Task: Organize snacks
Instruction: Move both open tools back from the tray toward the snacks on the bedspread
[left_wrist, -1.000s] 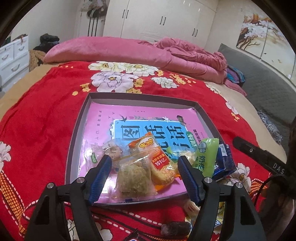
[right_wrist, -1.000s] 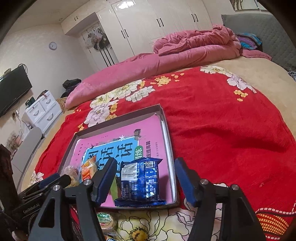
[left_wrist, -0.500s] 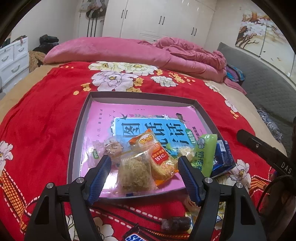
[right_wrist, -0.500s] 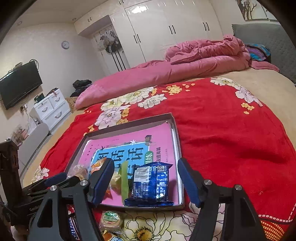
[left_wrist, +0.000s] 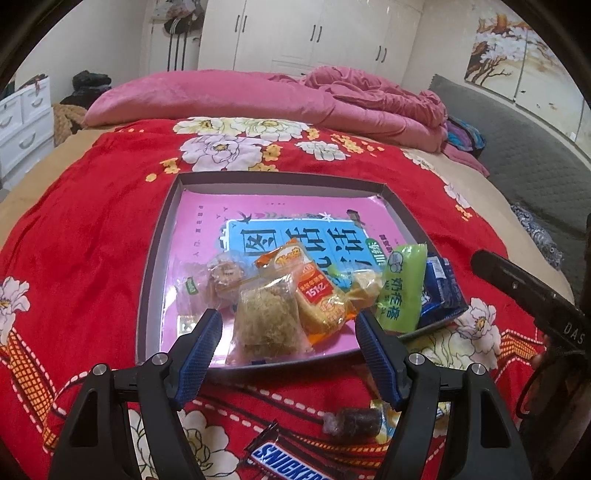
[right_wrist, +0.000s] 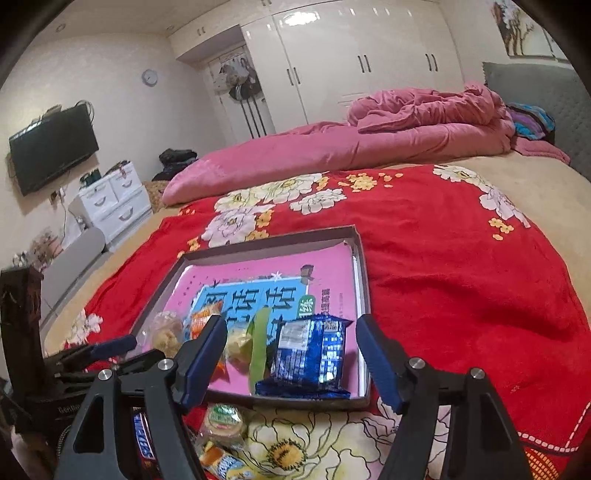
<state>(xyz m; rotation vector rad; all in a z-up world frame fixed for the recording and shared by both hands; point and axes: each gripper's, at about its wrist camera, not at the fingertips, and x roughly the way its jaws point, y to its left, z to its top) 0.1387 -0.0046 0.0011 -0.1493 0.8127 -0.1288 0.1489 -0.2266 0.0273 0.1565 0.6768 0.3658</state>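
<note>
Several wrapped snacks sit bunched at the near edge of a shallow grey tray lying on a red flowered blanket over the bed. Beyond it a pink quilt is piled at the far side, with white wardrobes behind and a wall television at the left.

In the tray, from left to right, lie a clear-wrapped pastry, a clear packet of brownish floss cake, an orange packet, a green packet and a blue foil packet, which leans over the near right rim. Outside the tray on the blanket, nearer the cameras, lie a Snickers bar, a dark wrapped sweet and a round green-labelled pastry.

The left tongs hover with jaws wide apart and nothing between them, just short of the floss cake. The right tongs are likewise spread apart and empty, framing the blue packet.

Compared with a second ago, both tongs have pulled back and risen slightly: more near blanket shows, and the Snickers bar has come into the left view.
</note>
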